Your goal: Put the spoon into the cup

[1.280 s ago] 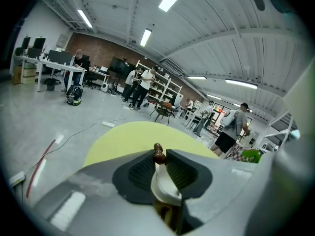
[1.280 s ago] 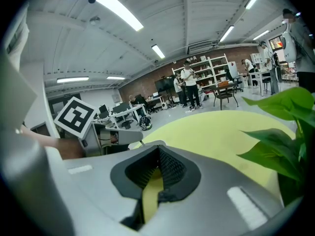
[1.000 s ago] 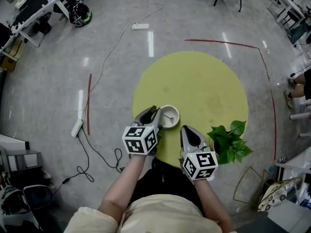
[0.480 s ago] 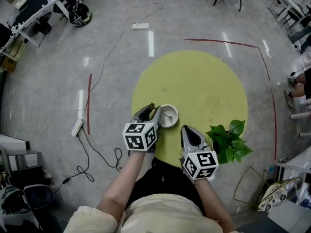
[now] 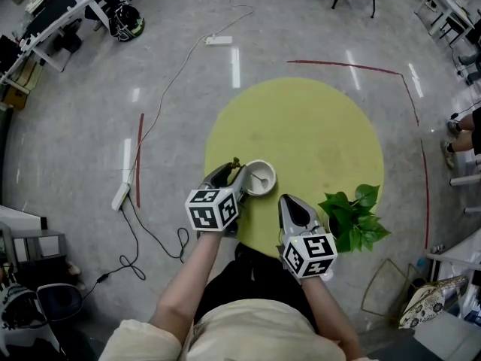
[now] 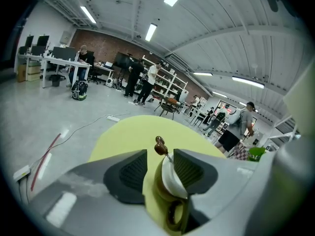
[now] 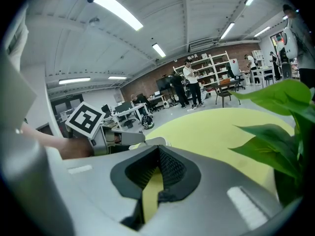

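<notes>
A white cup [image 5: 261,177] stands on the round yellow table [image 5: 301,122] near its front left edge. The spoon [image 5: 258,179] leans inside it, and its brown handle end [image 6: 160,146] sticks up above the rim. My left gripper [image 5: 230,174] is at the cup's left side. In the left gripper view the cup [image 6: 170,183] sits between the jaws of the left gripper [image 6: 160,157], close to the right pad and clear of the left pad. These jaws have just been opening and stand open. My right gripper [image 5: 290,201] rests shut and empty, a little to the right of the cup.
A green potted plant [image 5: 353,218] stands at the table's front right edge, close beside my right gripper; its leaves [image 7: 278,132] fill the right of the right gripper view. Cables and a power strip [image 5: 120,196] lie on the floor at the left. People stand far back in the room.
The left gripper's jaws have spread wider around the cup, and its marker cube has shifted slightly left. The cup, spoon and right gripper have stayed put.
</notes>
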Motion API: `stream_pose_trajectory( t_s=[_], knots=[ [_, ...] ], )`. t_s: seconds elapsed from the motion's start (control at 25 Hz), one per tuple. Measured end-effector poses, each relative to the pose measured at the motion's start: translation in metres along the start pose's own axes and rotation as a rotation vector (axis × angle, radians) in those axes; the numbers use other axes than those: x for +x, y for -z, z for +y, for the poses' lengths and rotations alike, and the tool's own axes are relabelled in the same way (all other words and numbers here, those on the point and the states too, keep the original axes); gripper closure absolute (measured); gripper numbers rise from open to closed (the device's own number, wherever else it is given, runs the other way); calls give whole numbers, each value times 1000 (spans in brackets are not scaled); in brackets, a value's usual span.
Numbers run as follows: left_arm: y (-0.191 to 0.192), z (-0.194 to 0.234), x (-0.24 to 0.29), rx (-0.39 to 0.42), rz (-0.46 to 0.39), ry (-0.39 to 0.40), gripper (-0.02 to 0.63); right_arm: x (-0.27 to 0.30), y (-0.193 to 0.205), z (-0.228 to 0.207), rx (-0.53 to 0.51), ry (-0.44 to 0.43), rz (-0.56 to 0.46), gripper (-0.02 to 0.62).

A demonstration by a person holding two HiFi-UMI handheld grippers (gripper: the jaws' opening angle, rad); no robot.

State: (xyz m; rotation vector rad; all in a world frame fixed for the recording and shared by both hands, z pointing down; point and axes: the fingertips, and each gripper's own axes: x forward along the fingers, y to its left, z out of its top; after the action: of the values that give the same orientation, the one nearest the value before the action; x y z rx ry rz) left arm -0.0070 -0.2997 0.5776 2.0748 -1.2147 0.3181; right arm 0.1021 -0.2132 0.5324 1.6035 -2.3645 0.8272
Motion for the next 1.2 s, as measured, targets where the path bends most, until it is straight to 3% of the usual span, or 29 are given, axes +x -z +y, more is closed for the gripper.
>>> stream_pose_trajectory(
  t_s=[0.6, 0.84, 1.2],
  knots=[
    [14, 18, -44, 11, -11, -68, 448, -6, 8, 24, -23, -20, 2, 594],
    [21, 21, -64, 22, -14, -73, 491, -14, 13, 36, -33, -16, -2, 594],
    [29, 17, -88, 109, -7, -47, 518, -25, 20, 49, -43, 9, -18, 594]
  ],
)
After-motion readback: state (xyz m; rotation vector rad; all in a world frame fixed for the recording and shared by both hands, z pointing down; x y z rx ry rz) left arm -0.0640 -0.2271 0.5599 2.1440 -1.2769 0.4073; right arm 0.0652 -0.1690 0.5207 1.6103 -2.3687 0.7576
